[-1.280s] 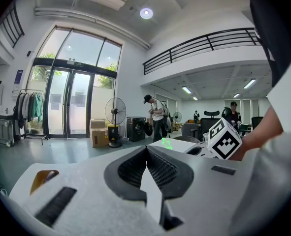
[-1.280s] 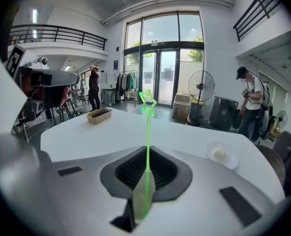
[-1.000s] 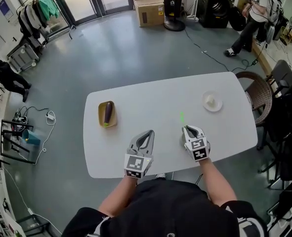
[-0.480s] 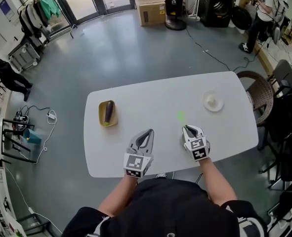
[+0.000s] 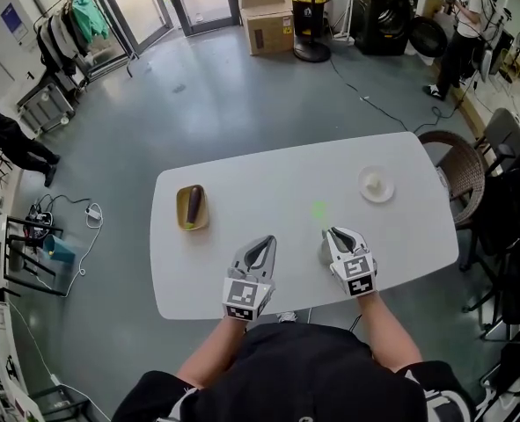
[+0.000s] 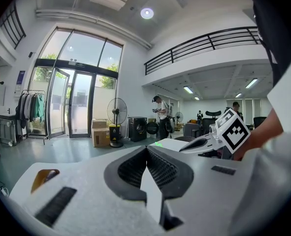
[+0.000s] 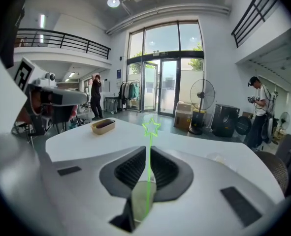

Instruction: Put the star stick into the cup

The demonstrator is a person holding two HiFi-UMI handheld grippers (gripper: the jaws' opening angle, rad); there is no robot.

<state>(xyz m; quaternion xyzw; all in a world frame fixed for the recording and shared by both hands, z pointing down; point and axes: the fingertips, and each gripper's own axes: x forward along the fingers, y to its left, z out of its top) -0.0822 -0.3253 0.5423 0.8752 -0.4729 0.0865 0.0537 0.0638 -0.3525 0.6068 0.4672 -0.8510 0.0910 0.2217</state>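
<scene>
My right gripper is shut on the thin green star stick, whose star end sticks out ahead of the jaws over the white table. In the right gripper view the star stands above the closed jaws, and the stick runs down between them. A grey round cup shows partly under that gripper's left side. My left gripper hovers beside it, shut and empty.
A yellow tray with a dark eggplant lies at the table's left. A white saucer with a small white item sits far right. Wicker chair stands by the right end. People stand far off.
The star end has drifted slightly left and nearer. My right gripper has drawn back a little, and the grey cup now shows beside it. The left gripper has barely moved.
</scene>
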